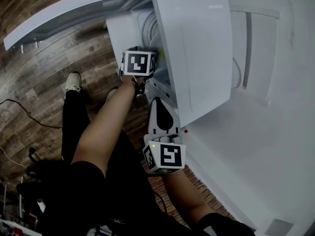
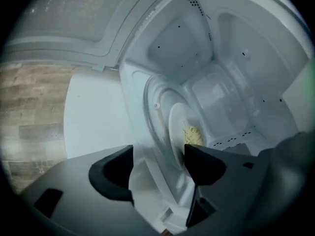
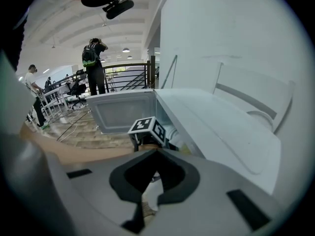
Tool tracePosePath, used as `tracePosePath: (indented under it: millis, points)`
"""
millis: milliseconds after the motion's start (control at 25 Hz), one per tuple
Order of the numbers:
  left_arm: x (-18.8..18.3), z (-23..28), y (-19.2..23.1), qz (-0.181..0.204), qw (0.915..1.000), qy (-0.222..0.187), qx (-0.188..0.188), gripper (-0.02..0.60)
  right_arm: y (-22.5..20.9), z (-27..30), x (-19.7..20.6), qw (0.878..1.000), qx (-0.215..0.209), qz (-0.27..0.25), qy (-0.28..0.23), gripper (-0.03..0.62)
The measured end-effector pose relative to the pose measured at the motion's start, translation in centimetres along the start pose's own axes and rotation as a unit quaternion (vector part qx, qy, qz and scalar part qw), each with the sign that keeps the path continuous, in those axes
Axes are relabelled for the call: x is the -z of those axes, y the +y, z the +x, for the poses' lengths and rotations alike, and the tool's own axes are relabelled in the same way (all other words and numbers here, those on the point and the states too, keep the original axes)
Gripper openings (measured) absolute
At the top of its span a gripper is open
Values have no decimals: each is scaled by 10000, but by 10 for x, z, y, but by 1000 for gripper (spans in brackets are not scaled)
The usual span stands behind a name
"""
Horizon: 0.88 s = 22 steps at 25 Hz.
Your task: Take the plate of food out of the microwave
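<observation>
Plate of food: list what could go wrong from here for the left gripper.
1. The glass turntable shows its rim between the open jaws of the left gripper, next to the plate; closing here may clamp or drag it.
2. The food lies close to one jaw; a one-sided rim grip may tilt the plate and spill it.
3. The right gripper is shut and hangs back: no second support.
</observation>
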<state>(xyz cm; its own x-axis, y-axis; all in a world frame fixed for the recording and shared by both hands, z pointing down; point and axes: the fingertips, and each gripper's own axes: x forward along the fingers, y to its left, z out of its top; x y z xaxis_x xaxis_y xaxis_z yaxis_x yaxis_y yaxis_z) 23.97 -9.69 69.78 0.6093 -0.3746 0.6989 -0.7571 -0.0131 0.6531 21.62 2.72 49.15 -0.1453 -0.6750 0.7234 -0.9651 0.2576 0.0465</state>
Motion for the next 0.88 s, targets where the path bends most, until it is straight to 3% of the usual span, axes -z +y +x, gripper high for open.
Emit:
tracePosePath:
  millis: [200, 320, 440, 560, 720, 800, 880]
  points:
    - [9, -21, 0, -793, 9950, 7, 612, 206, 3, 2, 3, 10000, -17, 43, 25, 9]
    - [4, -33, 0, -1029, 9911, -85, 839, 80, 7, 3, 3, 10000, -43, 56, 18, 9]
    - [4, -38, 3, -1247, 9861, -133, 1090, 63, 11, 4, 5, 9999, -53, 81, 33, 9]
    - [1, -45, 4, -1723, 9718, -306, 1579, 21, 15, 6, 6, 9999, -81, 100, 17, 11]
    - [3, -58, 14, -2402, 9443, -608, 2165, 12, 19, 7, 6, 9998, -99, 184, -32, 9]
    - [3, -69, 24, -2767, 9279, -740, 2388, 11, 21, 13, 5, 9996, -106, 255, -67, 11]
    - [-1, -84, 37, -2955, 9193, -856, 2455, 11, 23, 21, 5, 9993, -116, 341, -77, 9]
